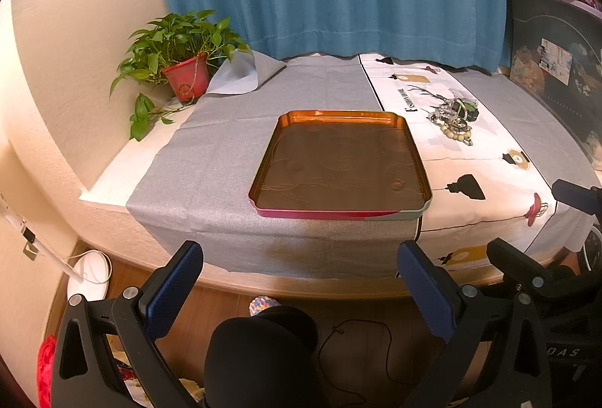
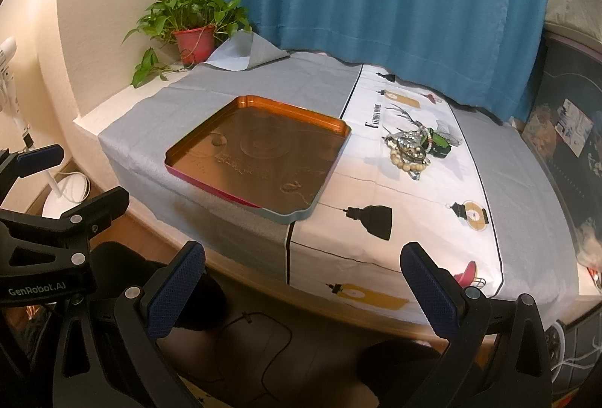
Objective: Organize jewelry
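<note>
Nothing is blocking the way over the table's [image 2: 376, 310] front edge. The tin tray [image 2: 210, 140] is sitting near the front edge, with bare gray cloth [image 1: 210, 159] lying on its left. A potted plant [image 1: 180, 58] is filling the back left corner.

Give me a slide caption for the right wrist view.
Open right gripper faces an empty copper tray and a jewelry pile on the printed cloth.

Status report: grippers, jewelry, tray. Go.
Left gripper open, right gripper open, both short of the table. Jewelry pile untouched on white cloth. Tray empty. Nothing in the way.
</note>
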A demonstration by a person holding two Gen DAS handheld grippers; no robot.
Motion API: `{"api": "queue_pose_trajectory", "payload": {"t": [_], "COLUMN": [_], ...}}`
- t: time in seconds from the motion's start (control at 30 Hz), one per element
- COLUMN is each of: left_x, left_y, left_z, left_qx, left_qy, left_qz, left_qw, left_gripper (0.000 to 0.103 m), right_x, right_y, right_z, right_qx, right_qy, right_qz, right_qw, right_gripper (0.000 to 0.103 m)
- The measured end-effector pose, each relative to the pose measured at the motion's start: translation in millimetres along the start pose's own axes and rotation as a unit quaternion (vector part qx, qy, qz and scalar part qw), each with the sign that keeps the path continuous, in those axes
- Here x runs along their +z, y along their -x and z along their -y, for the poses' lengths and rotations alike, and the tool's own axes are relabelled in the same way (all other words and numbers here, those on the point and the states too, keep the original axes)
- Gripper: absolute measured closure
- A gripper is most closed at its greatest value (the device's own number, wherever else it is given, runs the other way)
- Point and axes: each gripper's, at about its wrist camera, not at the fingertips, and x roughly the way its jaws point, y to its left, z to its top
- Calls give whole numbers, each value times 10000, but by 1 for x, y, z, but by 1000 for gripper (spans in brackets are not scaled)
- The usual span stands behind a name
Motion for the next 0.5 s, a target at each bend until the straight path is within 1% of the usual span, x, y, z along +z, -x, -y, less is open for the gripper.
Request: {"api": "queue_pose_trajectory", "payload": {"t": [0.5], "left_x": [0], "left_y": [-1], "left_z": [1], "left_qx": [5], "left_qy": [-3], "left_qz": [-5], "left_qw": [10000], "left_gripper": [1], "right_x": [-1], "right_y": [-1], "right_z": [1], "right_qx": [-1], "right_qy": [5], "right_qz": [-5], "right_qw": [10000], "right_gripper": [0]}}
